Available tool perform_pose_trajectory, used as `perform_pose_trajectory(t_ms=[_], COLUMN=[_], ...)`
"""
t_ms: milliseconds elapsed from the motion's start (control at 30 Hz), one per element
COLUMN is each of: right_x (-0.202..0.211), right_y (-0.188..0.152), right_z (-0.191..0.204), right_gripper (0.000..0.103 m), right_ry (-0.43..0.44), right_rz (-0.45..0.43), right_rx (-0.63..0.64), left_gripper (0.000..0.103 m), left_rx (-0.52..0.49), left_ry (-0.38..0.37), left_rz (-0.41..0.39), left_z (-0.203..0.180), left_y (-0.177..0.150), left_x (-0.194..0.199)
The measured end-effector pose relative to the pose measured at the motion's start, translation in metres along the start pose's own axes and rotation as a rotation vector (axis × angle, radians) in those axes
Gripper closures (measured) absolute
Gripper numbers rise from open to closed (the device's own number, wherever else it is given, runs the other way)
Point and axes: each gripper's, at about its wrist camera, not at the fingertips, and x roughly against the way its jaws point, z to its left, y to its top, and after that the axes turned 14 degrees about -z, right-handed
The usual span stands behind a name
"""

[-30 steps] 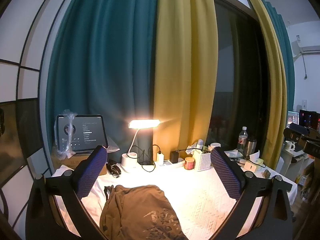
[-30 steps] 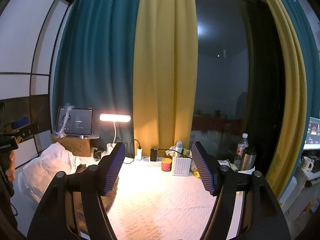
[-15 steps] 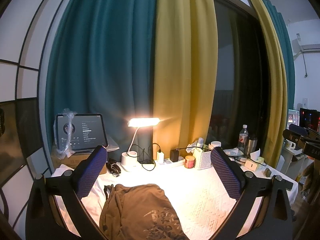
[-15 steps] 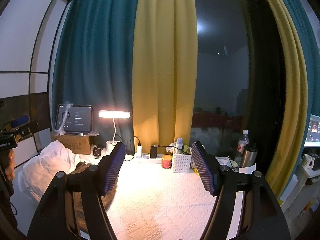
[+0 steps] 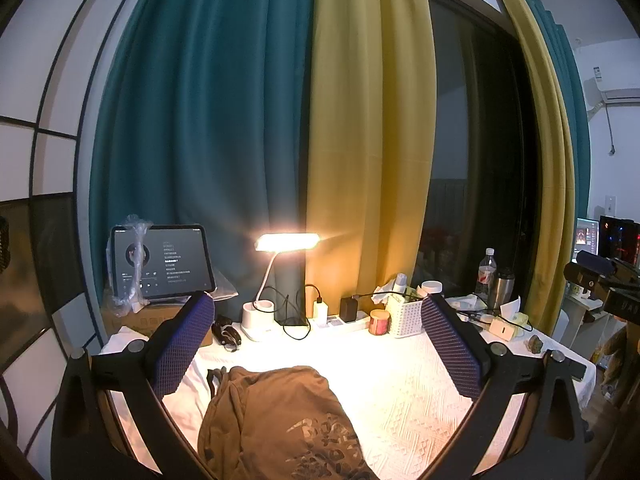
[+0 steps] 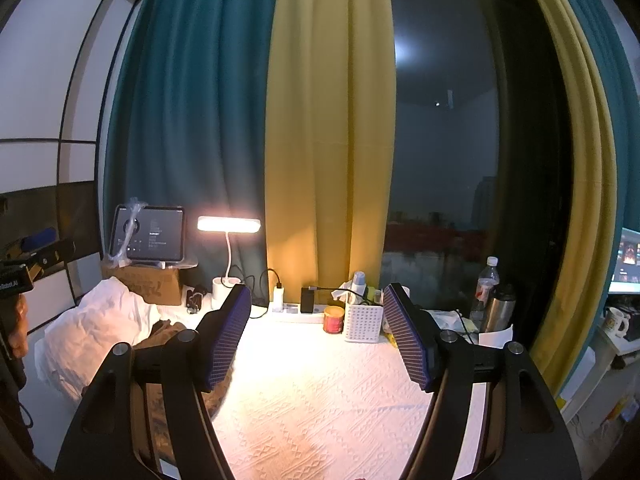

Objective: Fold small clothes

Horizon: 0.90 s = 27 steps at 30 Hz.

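Both the left gripper (image 5: 316,348) and right gripper (image 6: 316,336) stay raised, jaws spread and empty, barely shifted; the brown T-shirt (image 5: 276,420) remains untouched, folding unstarted.

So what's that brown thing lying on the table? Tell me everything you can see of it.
The brown garment is a small piece of clothing in soft, matte fabric, with a faded pale print near its lower end. It lies crumpled and unfolded in a rounded heap on the white textured tablecloth, and a dark strap or hem shows at its far left corner. From the right wrist view only a slice shows, beside a bunched white cloth. Neither gripper touches it.
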Motion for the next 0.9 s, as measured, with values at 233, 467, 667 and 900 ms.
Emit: perform_pose_trajectory(t_ms=[233,467,667,900], right_x=[0.001,0.0002,-0.0014,-0.0014], right_y=[-0.0011,-0.0016,-0.0011,-0.0013], right_z=[-0.0003,-0.0015,-0.0023,-0.0029], right_gripper=[0.031,0.031,0.031,0.031], right_ry=[0.0,-0.001,-0.003,-0.001], right_rz=[0.005,0.007,0.009,0.009], right_rx=[0.001,-0.001,0.0,0.0], left_gripper=[0.001,0.001,0.001,0.001], left_rx=[-0.001,-0.004,-0.002,0.0], left_ry=[0.0,0.0,-0.004,-0.014], left_rz=[0.003,0.005,0.009,0.016], left_z=[0.0,-0.0007,-0.001,-0.0013], left_y=[-0.0029,-0.0029,-0.0029,-0.0026], left_x=[-0.0004,-0.0006,-0.0012,-0.0036])
